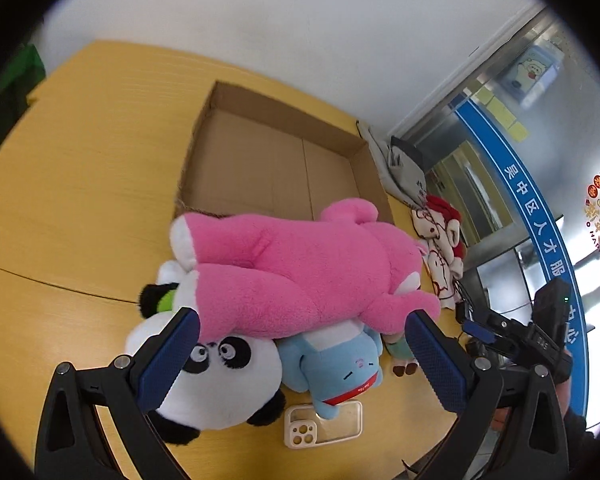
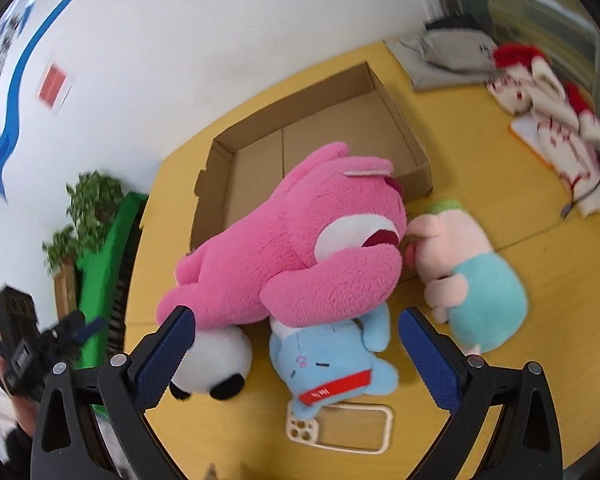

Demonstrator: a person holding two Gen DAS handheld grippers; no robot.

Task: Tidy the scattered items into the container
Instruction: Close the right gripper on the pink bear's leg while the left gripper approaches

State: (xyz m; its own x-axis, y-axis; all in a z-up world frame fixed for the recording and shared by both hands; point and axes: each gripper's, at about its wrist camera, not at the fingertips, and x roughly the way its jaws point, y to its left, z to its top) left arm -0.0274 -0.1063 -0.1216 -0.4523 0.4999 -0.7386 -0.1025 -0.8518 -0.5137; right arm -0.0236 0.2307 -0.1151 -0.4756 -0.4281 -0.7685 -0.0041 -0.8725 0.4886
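Pig plush [image 2: 466, 276] only in right view; both hand-held grippers [image 1: 304, 344] [image 2: 298, 340] spread apart, empty.

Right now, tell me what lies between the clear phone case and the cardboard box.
The blue plush overlaps the phone case; the pink bear lies on it, reaching over the cardboard box edge. Both wrist views show this.

Yellow wooden worktop [image 1: 80, 168]

On it lie a cardboard box [image 1: 220, 112], panda plush [image 1: 224, 384], blue plush [image 1: 340, 372], clear phone case [image 1: 324, 426] and grey cloth [image 2: 444, 64].
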